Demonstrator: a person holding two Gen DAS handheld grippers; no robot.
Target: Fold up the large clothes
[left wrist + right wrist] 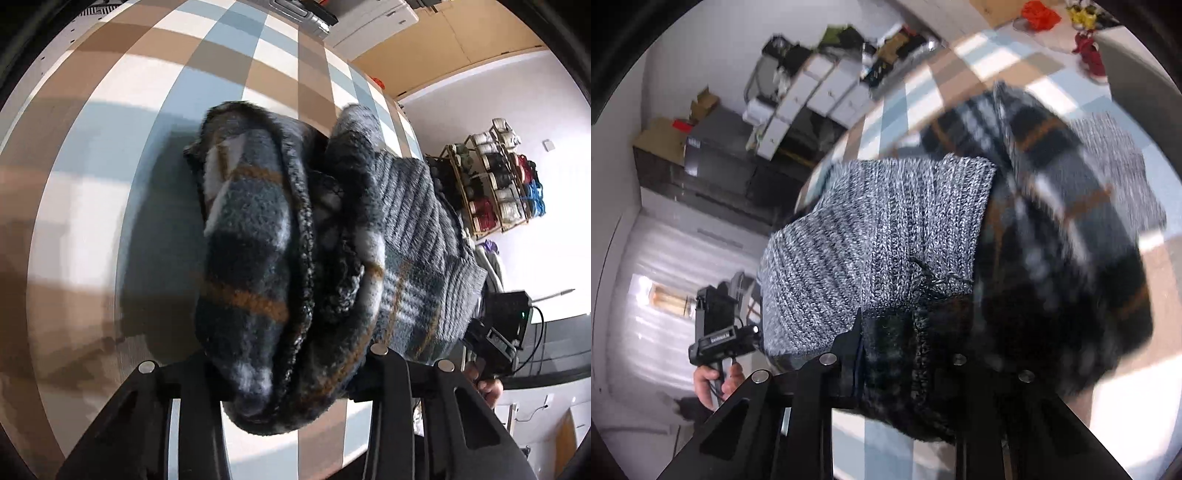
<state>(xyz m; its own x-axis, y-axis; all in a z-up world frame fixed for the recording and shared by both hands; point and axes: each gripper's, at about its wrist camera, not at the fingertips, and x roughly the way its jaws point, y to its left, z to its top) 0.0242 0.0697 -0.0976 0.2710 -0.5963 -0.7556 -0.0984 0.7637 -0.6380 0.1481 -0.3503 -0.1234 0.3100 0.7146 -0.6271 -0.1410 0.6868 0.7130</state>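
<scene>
A thick plaid fleece garment (258, 236), dark blue with white and brown stripes and a grey ribbed knit band (417, 206), hangs bunched over the checked tablecloth (110, 155). My left gripper (291, 373) is shut on a thick fold of it, with fleece filling the space between the fingers. In the right wrist view my right gripper (908, 354) is shut on the garment (1071, 236) beside the grey ribbed band (879, 236). The right gripper's black housing (498, 332) shows past the cloth, and the left gripper's housing (716, 332) is held in a hand (709, 384).
The table wears a blue, tan and white checked cloth (886, 110). A wooden rack of spools (495, 177) stands by the white wall. White boxes (369, 18) lie past the far table edge. White drawers (812, 92), a dark cabinet (713, 147) and red items (1039, 14) are in the background.
</scene>
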